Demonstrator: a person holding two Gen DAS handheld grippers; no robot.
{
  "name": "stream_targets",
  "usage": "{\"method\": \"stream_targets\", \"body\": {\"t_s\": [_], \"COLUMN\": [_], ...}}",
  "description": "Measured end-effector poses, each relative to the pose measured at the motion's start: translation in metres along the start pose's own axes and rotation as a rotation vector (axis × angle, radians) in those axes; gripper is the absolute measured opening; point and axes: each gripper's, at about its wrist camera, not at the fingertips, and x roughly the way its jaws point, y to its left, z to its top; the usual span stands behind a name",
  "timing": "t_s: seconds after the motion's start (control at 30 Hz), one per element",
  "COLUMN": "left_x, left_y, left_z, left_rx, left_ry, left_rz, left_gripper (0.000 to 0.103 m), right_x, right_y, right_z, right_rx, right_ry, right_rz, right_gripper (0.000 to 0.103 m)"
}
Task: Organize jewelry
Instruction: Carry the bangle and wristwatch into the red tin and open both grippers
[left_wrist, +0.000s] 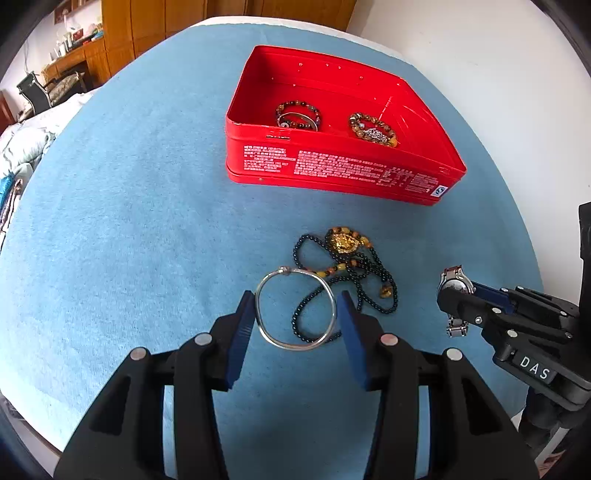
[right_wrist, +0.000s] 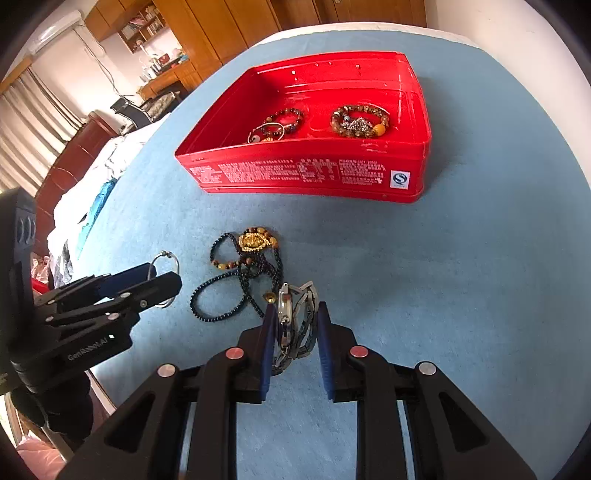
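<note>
A red tin box (left_wrist: 332, 168) (right_wrist: 306, 177) sits on the blue cloth and holds two beaded bracelets (left_wrist: 298, 115) (left_wrist: 373, 129). In front of it lie a black bead necklace with a gold pendant (left_wrist: 343, 242) (right_wrist: 253, 242) and a silver bangle (left_wrist: 295, 308). My left gripper (left_wrist: 295, 304) has its blue pads touching both sides of the bangle, which lies on the cloth. My right gripper (right_wrist: 295, 314) is shut on a silver metal watch (right_wrist: 297, 321), also shown in the left wrist view (left_wrist: 454, 284).
The blue cloth (left_wrist: 129, 221) covers a round table with its edge close behind the box. A bed with heaped bedding (right_wrist: 96, 192) and wooden cupboards (right_wrist: 221, 26) lie beyond on the left. White wall (left_wrist: 480, 44) is at the right.
</note>
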Motion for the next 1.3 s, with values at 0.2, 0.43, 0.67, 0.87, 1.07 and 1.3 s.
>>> {"method": "stream_targets", "body": {"t_s": [0.2,0.43,0.67,0.87,1.07,1.3], "left_x": [0.001,-0.002,-0.014,-0.033,-0.035,0.025], "left_y": [0.005,0.002,-0.006,-0.014,-0.015,-0.014], "left_z": [0.003,0.013,0.035,0.066,0.115,0.172], "left_rx": [0.009,0.029,0.062,0.077,0.063,0.05], "left_ry": [0.002,-0.015,-0.06,-0.141,-0.185,-0.09], "left_rz": [-0.001,-0.002,-0.001,0.011,0.001,0.015], "left_gripper": [0.044,0.044,0.045,0.045,0.045,0.045], "right_x": [0.001,-0.002,-0.022,-0.042,-0.038,0.011], "right_y": [0.002,0.003,0.0,-0.002,-0.01,-0.026], "right_z": [0.005,0.017,0.036,0.066,0.111,0.162], "right_rx": [-0.002,-0.003,0.0,-0.002,0.025,0.055], "right_ry": [0.0,-0.012,-0.077,-0.147,-0.167,-0.097], "right_rz": [-0.003,0.002,0.017,0.016,0.001,-0.016], "right_gripper": [0.021,0.021,0.021,0.021,0.021,0.021]}}
